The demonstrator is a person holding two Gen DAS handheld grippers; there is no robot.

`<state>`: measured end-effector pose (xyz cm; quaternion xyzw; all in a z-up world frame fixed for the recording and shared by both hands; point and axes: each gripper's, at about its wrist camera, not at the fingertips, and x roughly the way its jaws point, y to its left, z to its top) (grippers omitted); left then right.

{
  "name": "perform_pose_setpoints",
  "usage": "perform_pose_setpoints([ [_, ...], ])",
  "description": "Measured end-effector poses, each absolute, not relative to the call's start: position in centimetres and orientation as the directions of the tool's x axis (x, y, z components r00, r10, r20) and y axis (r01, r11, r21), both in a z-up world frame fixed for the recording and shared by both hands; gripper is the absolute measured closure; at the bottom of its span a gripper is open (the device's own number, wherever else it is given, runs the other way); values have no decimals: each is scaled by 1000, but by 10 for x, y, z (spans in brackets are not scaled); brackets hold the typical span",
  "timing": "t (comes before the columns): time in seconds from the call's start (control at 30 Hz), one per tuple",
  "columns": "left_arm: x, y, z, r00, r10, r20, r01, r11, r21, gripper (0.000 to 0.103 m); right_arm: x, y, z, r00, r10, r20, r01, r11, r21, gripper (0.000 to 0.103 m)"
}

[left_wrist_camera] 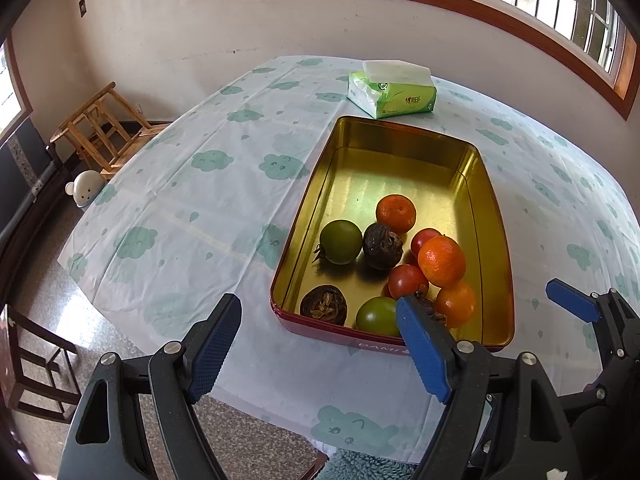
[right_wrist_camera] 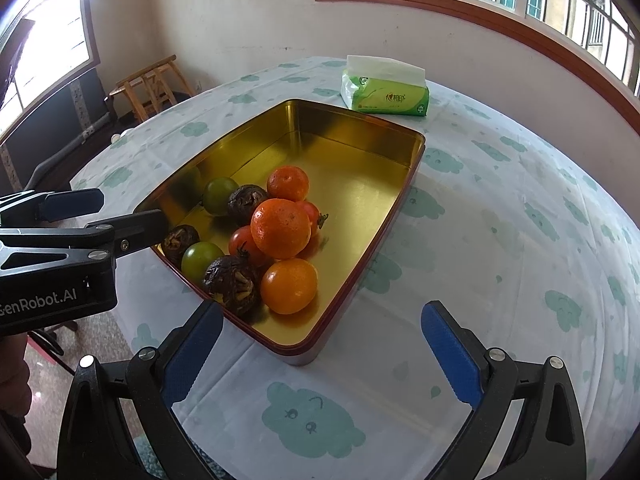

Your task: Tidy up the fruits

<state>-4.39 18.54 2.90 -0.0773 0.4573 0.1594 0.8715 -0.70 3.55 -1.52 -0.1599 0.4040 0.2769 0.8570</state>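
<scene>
both hand-held grippers, left [left_wrist_camera: 320, 320] and right [right_wrist_camera: 320, 320], held apart, empty; top orange [right_wrist_camera: 281, 229] best pinched across middle, tin [right_wrist_camera: 416, 152] untouched.

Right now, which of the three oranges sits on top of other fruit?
The middle orange: it rests raised on the red tomatoes, while the far orange and near orange lie on the tin floor.

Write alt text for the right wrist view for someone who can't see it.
A gold tin on a cloud-print tablecloth holds oranges, tomatoes and dark fruits at its near end. The open right gripper hangs empty before it; a tissue pack lies beyond.
</scene>
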Motion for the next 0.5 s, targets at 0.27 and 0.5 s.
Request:
perform_pose_setpoints([
  [0.27, -41, 184, 30, 534, 196, -823, -335, 942, 6, 26, -6, 35, -15, 519, 345, -782, -603, 796, -50, 4],
  [0.5, -41, 182, 32, 538, 188, -822, -322, 947, 6, 25, -5, 33, -16, 521, 346, -780, -600, 799, -47, 4],
])
